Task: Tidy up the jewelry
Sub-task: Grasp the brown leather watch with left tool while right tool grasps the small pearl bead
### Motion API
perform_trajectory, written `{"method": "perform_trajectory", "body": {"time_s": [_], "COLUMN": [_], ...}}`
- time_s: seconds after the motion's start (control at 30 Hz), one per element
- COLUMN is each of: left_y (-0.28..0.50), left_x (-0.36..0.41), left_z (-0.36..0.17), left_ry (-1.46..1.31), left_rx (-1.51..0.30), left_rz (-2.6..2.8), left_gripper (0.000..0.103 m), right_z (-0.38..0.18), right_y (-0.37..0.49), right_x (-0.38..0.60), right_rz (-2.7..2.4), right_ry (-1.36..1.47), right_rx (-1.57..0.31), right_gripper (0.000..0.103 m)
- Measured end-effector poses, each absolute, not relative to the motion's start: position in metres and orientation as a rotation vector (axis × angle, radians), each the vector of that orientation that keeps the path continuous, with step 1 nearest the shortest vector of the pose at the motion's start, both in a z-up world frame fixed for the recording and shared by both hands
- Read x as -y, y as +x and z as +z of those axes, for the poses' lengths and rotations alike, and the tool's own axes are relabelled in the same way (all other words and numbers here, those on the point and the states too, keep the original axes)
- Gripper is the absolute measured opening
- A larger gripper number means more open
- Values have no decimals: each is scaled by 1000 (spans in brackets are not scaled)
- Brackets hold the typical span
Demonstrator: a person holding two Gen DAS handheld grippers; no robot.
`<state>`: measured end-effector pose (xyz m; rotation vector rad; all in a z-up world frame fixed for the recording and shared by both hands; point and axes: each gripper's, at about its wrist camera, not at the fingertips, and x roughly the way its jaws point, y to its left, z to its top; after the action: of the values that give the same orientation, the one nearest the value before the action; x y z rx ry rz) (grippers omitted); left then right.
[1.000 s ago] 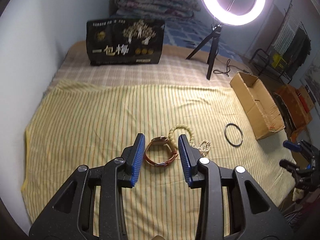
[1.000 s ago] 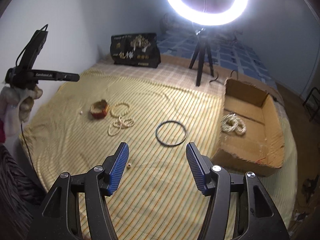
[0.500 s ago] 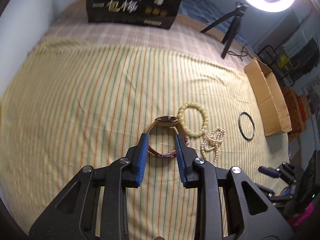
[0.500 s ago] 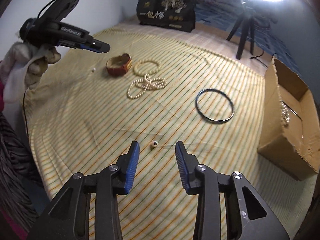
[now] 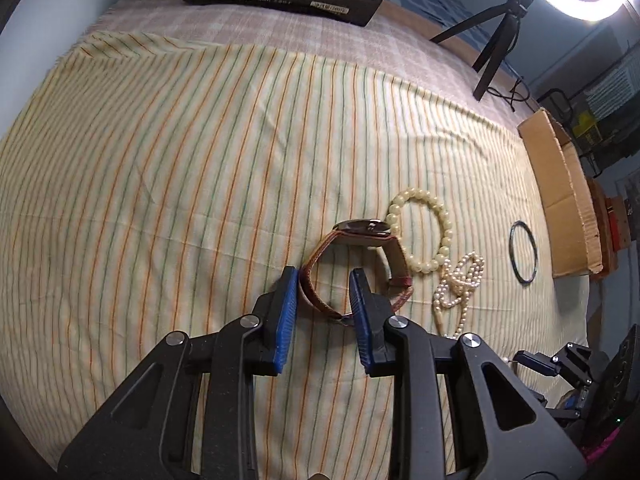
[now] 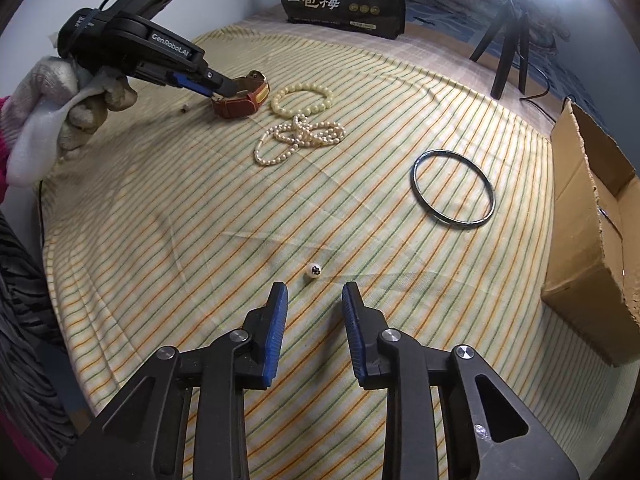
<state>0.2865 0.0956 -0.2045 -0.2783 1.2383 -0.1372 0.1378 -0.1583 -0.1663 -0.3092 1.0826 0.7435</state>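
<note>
A yellow striped cloth (image 6: 208, 208) covers the bed; its left half lies bare in the left wrist view, giving wide free room there, while its near edge drops off at lower left in the right wrist view. A cardboard box (image 6: 592, 248) sits at the cloth's right edge, its open side facing the jewelry. A black printed bag (image 6: 344, 0) stands at the far end, with a tripod (image 6: 508, 48) to its right.

A dark bangle (image 6: 453, 186) lies near the box, well apart from the rest. A pearl necklace (image 6: 300, 138) lies just beside a bead bracelet (image 6: 302, 98), which touches a brown-strapped watch (image 5: 360, 264).

The left gripper (image 5: 323, 276) straddles the watch's near strap loop; its jaws have just been closing, and the pads appear to touch the strap without clearly clamping it. Only the right wrist view shows the gloved hand (image 6: 60, 100) holding it.

The right gripper (image 6: 314, 290) has also just been closing and stands released, with a small white bead (image 6: 314, 270) just ahead of its tips. That bead is only seen clearly in this view.
</note>
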Motion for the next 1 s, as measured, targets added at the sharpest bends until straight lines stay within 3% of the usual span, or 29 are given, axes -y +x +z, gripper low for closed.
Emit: {"method": "perform_trajectory", "body": {"time_s": [0.2,0.57,0.67,1.0], "left_y": [289,289,288,278], "left_x": [-93,-95,-95,-97], "left_z": [-206,-210,-208,-195], "left_ry": [-266,-259,-245,-256], "left_rx": [-1240,-1235,-1228,-1183], "left_rz": [-138,-118,-103,-108], "left_gripper": [26,12,6,6], "right_z": [-167,-172,-171,-156], "right_y": [146,149,149,145], "right_x": [150,147,147,155], "right_rz": [743,732,732,725], "right_ry": [-305,-311,-308,-276], "right_rx": [-1089,-1100,-1099,-1063], "right_gripper": [20,7,7,7]}}
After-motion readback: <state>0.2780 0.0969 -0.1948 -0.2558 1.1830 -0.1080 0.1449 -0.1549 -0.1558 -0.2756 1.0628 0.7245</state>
